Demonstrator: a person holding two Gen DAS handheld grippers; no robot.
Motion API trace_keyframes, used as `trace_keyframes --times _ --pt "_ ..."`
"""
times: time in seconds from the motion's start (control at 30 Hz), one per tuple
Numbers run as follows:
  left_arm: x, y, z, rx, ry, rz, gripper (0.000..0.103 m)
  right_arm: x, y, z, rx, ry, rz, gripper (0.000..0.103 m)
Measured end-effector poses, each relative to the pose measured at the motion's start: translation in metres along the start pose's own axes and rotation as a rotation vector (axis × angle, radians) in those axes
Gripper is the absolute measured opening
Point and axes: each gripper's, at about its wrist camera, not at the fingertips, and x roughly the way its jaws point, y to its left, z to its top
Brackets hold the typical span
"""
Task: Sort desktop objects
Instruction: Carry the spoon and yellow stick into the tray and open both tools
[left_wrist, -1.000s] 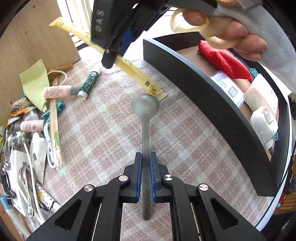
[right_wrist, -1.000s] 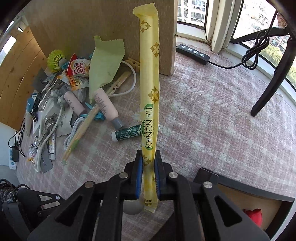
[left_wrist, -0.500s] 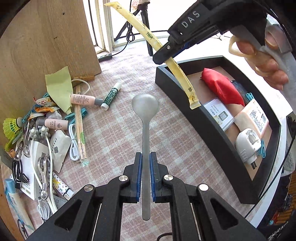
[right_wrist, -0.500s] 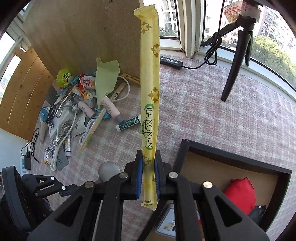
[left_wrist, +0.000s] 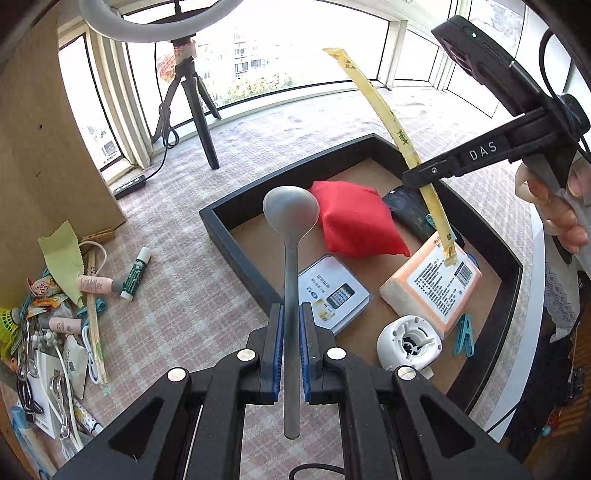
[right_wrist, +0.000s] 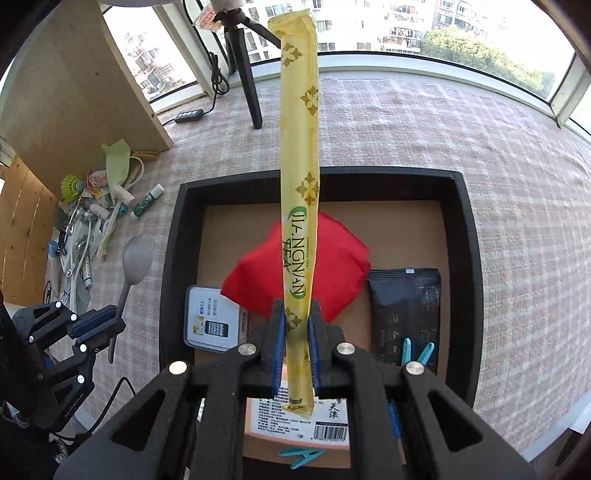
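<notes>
My left gripper (left_wrist: 291, 325) is shut on a grey metal spoon (left_wrist: 291, 221), bowl forward, held above the near-left wall of the black tray (left_wrist: 236, 243). It also shows in the right wrist view (right_wrist: 110, 325) with the spoon (right_wrist: 136, 258) left of the tray (right_wrist: 170, 258). My right gripper (right_wrist: 295, 328) is shut on a long yellow tea stick packet (right_wrist: 298, 147), held above the tray's inside. In the left wrist view the packet (left_wrist: 399, 136) hangs from the right gripper (left_wrist: 421, 175) over an orange-white box (left_wrist: 432, 280).
The tray holds a red pouch (left_wrist: 354, 225), a white-blue card box (left_wrist: 332, 291), a white plug (left_wrist: 408, 341), a black packet (right_wrist: 406, 306) and blue clips (left_wrist: 463, 334). A pile of small items (left_wrist: 66, 302) lies at the left by a wooden board (left_wrist: 48, 155). A tripod (left_wrist: 192, 107) stands behind.
Both grippers have moved right from the cluttered pile toward the tray. The tea packet is now over the tray's inside, and the spoon is over its near-left wall. Both grips are unchanged.
</notes>
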Motion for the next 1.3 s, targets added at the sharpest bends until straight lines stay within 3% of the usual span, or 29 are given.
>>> trace_keyframes --times 0.3,0.77,0.8,0.83,0.9,1.3 --pt "0.012 -0.039 0.032 0.038 -0.014 -0.043 0.007 -0.011 -0.062 -0.032 0.074 0.029 -0.084 0.011" --pt "0.02 -0.114 0.062 0.052 -0.016 -0.128 0.007 -0.007 -0.079 -0.05 0.044 0.088 -0.132 0.012" --pt "0.022 -0.118 0.064 0.042 -0.015 -0.126 0.009 -0.007 -0.08 -0.051 0.046 0.081 -0.129 0.013" --pt "0.025 -0.12 0.066 0.033 -0.011 -0.117 0.017 -0.008 -0.081 -0.051 0.052 0.076 -0.129 0.021" --pt "0.029 -0.122 0.069 0.022 0.0 -0.095 0.043 -0.01 -0.084 -0.05 0.065 0.069 -0.125 0.039" --pt "0.02 -0.084 0.054 -0.003 -0.009 -0.029 0.042 -0.013 -0.061 -0.039 0.034 0.02 -0.084 0.04"
